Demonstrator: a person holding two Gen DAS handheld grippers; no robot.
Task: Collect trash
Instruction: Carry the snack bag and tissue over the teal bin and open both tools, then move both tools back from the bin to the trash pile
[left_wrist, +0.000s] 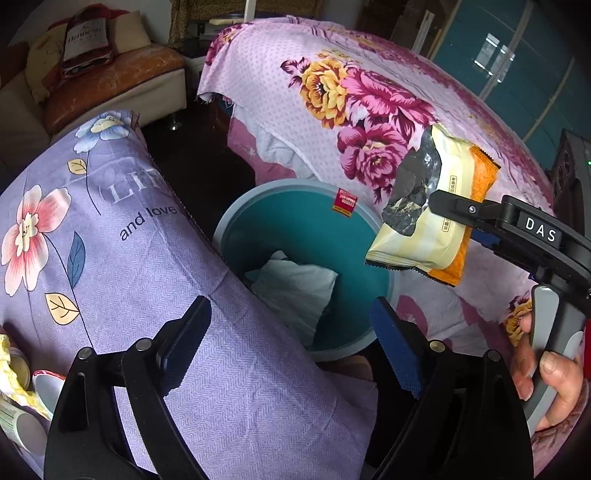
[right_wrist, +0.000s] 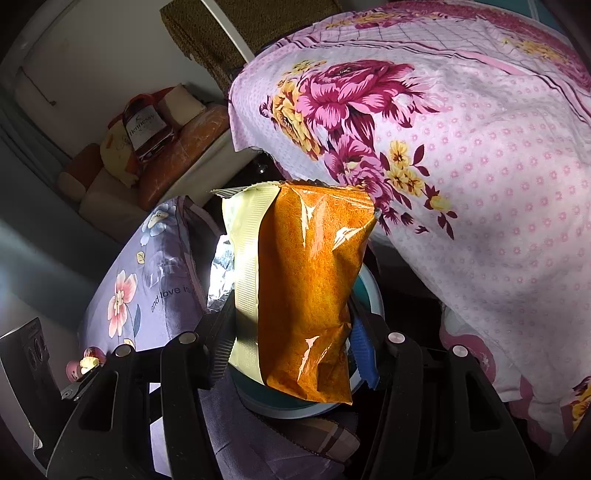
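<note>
A teal trash bin (left_wrist: 295, 236) with a grey rim stands on the floor between two covered surfaces, with crumpled white paper (left_wrist: 295, 288) inside. My right gripper (left_wrist: 439, 206) is shut on an opened cream and orange snack wrapper (left_wrist: 436, 210) and holds it over the bin's right rim. In the right wrist view the wrapper (right_wrist: 306, 288) fills the middle between the fingers, with the bin (right_wrist: 369, 295) showing behind it. My left gripper (left_wrist: 291, 347) is open and empty, above the bin's near edge.
A purple floral cloth (left_wrist: 110, 240) covers the surface at left, with paper cups (left_wrist: 40, 391) and a yellow wrapper (left_wrist: 11, 369) at its near edge. A pink floral cloth (left_wrist: 351, 92) covers the surface at right. A sofa (left_wrist: 110, 77) with a bottle-shaped cushion stands at the back.
</note>
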